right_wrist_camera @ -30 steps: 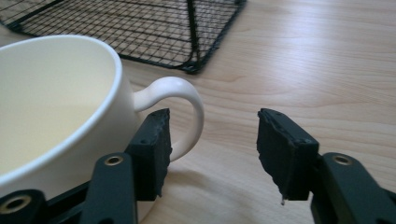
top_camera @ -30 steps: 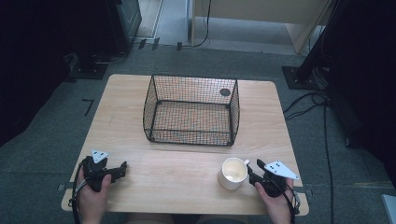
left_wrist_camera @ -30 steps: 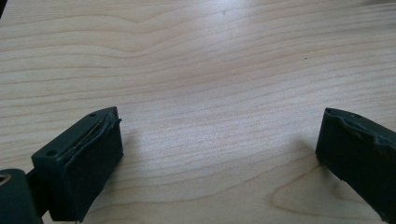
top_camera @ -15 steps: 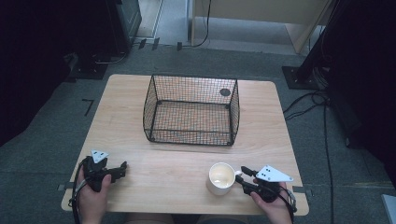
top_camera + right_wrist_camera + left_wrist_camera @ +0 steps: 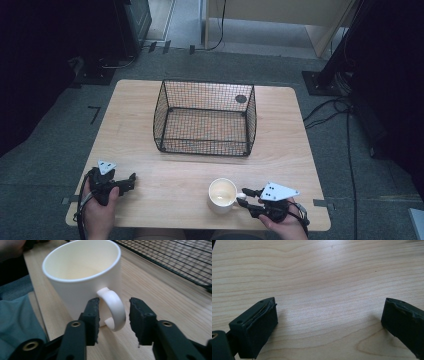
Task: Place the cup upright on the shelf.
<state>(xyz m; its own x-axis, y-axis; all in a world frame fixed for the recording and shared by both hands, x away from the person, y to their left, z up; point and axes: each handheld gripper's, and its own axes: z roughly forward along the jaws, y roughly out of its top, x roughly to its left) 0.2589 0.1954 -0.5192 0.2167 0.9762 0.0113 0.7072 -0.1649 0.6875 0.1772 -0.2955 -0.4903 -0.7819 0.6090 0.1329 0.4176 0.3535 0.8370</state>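
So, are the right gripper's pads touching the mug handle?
Cannot tell for the left pad. In the right gripper view, the handle sits between the right gripper's closing jaws; a plain gap shows at the right pad, while the left pad overlaps it.

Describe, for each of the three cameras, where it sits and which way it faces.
High view: above the near side, facing forward and down on the table, wire basket, both hands.
Left gripper view: rides the left tongs, facing bare tabletop, jaws wide apart.
Right gripper view: rides the right tongs, jaws either side of the mug's handle.
Shared: high and right views show the cream mug.
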